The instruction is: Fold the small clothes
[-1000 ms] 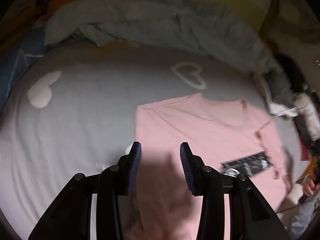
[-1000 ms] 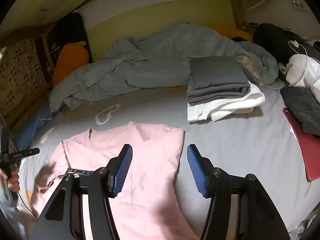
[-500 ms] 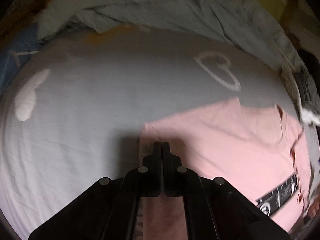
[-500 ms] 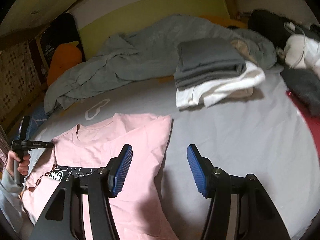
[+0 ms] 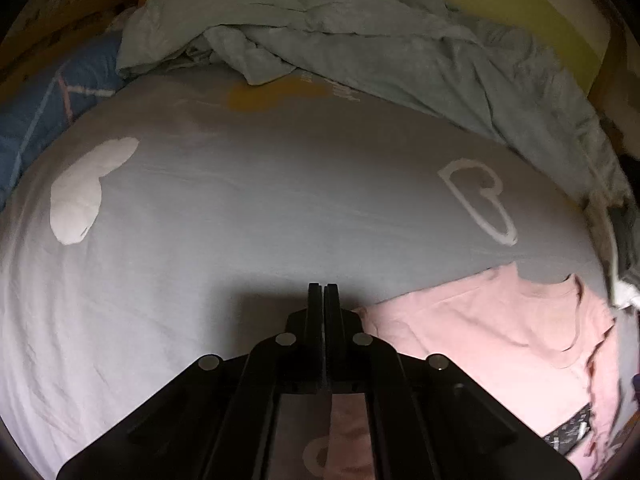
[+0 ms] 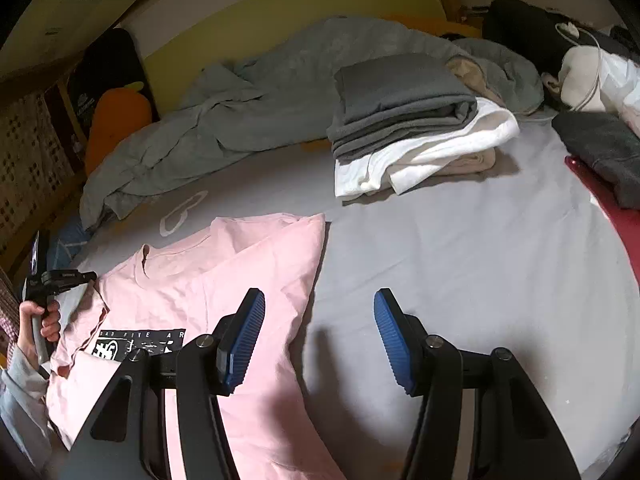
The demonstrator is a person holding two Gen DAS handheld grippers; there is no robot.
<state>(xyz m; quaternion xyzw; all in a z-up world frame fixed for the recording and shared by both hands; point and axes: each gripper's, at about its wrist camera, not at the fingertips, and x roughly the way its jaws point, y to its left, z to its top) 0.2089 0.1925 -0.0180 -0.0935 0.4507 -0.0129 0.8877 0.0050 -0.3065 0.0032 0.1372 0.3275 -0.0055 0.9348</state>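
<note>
At the pink T-shirt's (image 5: 480, 332) sleeve-side edge, the left gripper (image 5: 323, 292) now has its jaws pressed together. A second ago they stood apart over the cloth. Whether fabric is caught between them is hidden, though the edge rises toward the tips, so I judge a sleeve fold is starting. On the shirt's opposite, already folded side, the right gripper (image 6: 320, 300) hangs half open and empty. Beyond the shirt lie the folded stack (image 6: 404, 120) and the rumpled blanket (image 5: 360, 32).
</note>
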